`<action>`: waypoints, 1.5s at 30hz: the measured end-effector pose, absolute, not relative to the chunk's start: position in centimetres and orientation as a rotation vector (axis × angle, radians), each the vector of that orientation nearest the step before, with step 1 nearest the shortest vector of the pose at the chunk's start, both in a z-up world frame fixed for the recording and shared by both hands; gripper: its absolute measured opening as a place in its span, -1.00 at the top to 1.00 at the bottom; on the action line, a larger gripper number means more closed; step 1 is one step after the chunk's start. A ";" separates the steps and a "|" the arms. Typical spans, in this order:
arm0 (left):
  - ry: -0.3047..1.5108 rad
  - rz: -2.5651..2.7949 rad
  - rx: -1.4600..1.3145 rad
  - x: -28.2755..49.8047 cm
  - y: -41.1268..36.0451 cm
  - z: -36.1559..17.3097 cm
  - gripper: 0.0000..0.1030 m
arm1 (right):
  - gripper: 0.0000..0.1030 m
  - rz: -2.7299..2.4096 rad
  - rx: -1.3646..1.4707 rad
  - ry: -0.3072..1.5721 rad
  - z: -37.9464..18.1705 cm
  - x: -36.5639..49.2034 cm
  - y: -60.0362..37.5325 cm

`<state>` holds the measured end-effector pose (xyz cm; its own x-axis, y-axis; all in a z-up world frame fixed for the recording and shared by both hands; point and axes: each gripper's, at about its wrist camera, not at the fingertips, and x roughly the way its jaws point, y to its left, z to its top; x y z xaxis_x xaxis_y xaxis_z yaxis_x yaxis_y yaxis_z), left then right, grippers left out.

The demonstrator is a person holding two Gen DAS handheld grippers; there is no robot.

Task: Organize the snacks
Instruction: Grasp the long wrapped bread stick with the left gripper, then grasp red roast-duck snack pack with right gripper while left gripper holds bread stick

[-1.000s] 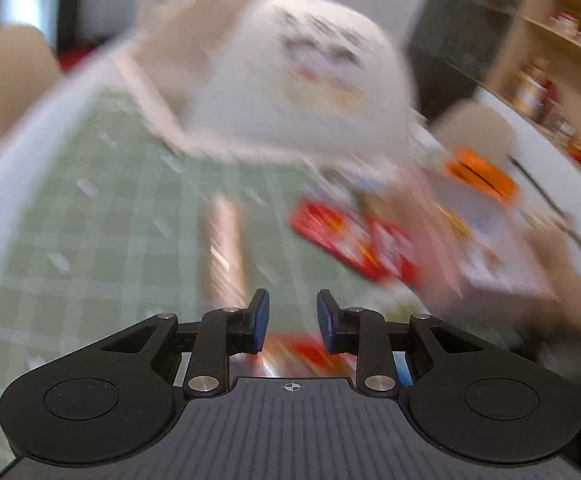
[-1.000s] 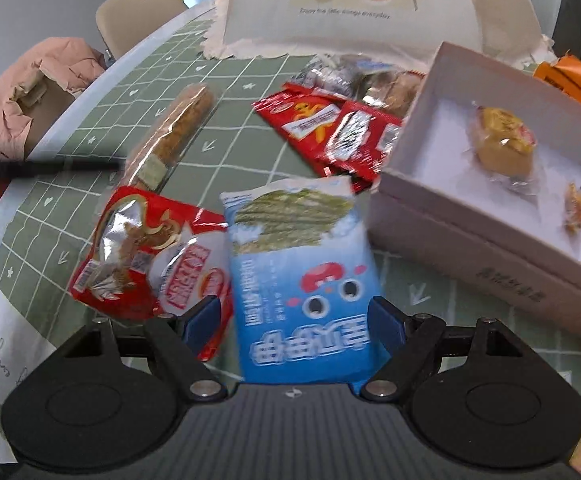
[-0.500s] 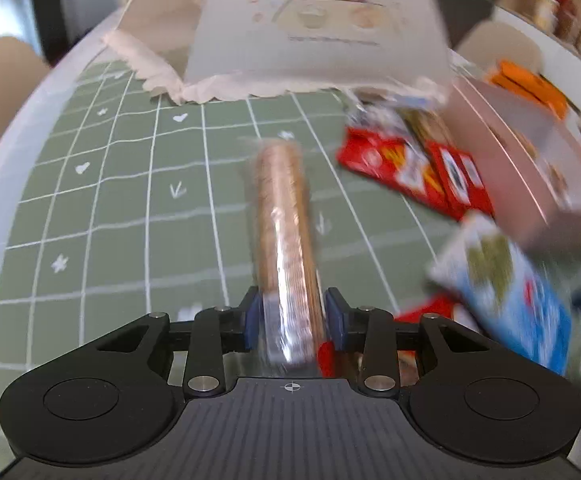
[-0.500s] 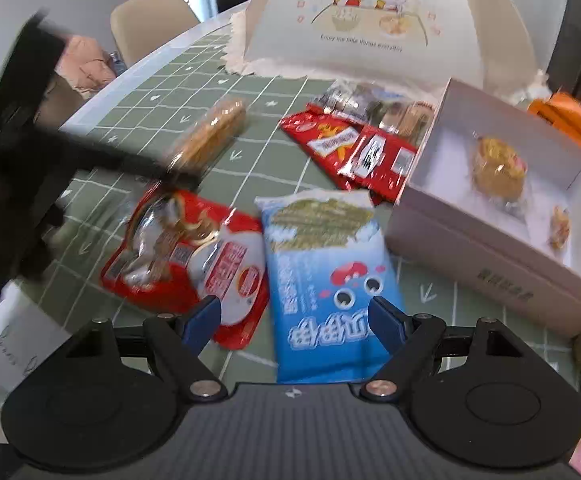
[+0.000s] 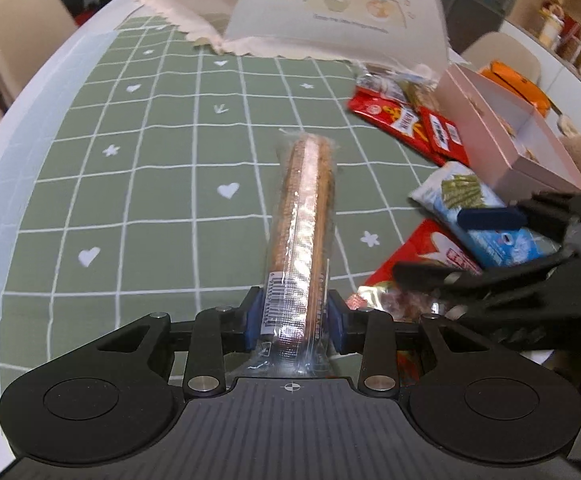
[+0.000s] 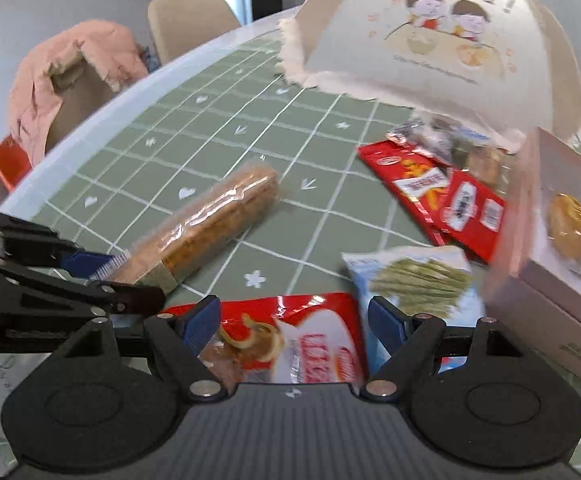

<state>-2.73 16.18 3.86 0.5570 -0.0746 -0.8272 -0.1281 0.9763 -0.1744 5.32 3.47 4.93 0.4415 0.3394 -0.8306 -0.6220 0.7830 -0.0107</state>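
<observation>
My left gripper [image 5: 293, 318] is shut on the near end of a long clear-wrapped biscuit roll [image 5: 305, 216], which lies on the green checked tablecloth [image 5: 162, 184]. The roll also shows in the right wrist view [image 6: 210, 224], with the left gripper [image 6: 90, 276] on its near end. My right gripper [image 6: 294, 320] is open, its fingers on either side of a red snack bag [image 6: 290, 340]. A blue seaweed snack packet [image 6: 414, 280] lies just right of it. A pink open box [image 6: 562, 248] holds a wrapped cake [image 6: 572, 228].
Red sachets [image 6: 438, 192] and small wrapped snacks [image 6: 442, 140] lie near a white mesh food cover [image 6: 430, 48]. Chairs [image 6: 186, 20], one with a pink garment [image 6: 70, 72], stand past the table's far left edge. An orange packet [image 5: 514, 84] lies behind the box.
My left gripper swung in over the biscuit roll and closed on its near end. My right gripper shifted left from over the blue packet to over the red bag.
</observation>
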 end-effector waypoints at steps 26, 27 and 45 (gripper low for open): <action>1.004 -0.041 -0.264 -3.7 12.9 3.6 0.29 | -0.71 0.406 0.099 1.076 4.6 7.3 -8.7; 1.004 -0.032 -0.277 -4.0 13.2 3.6 0.29 | -0.71 0.445 0.101 1.076 4.7 7.4 -7.5; 0.926 0.088 -0.323 -2.0 15.1 4.2 0.25 | -0.84 0.514 -0.239 1.032 3.9 -0.1 -5.6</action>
<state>-2.01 15.05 4.25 0.6010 -0.0636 -0.7967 -0.2125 0.9482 -0.2359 -0.10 -5.63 3.89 0.4088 0.2934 -0.8642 -0.5127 0.8572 0.0485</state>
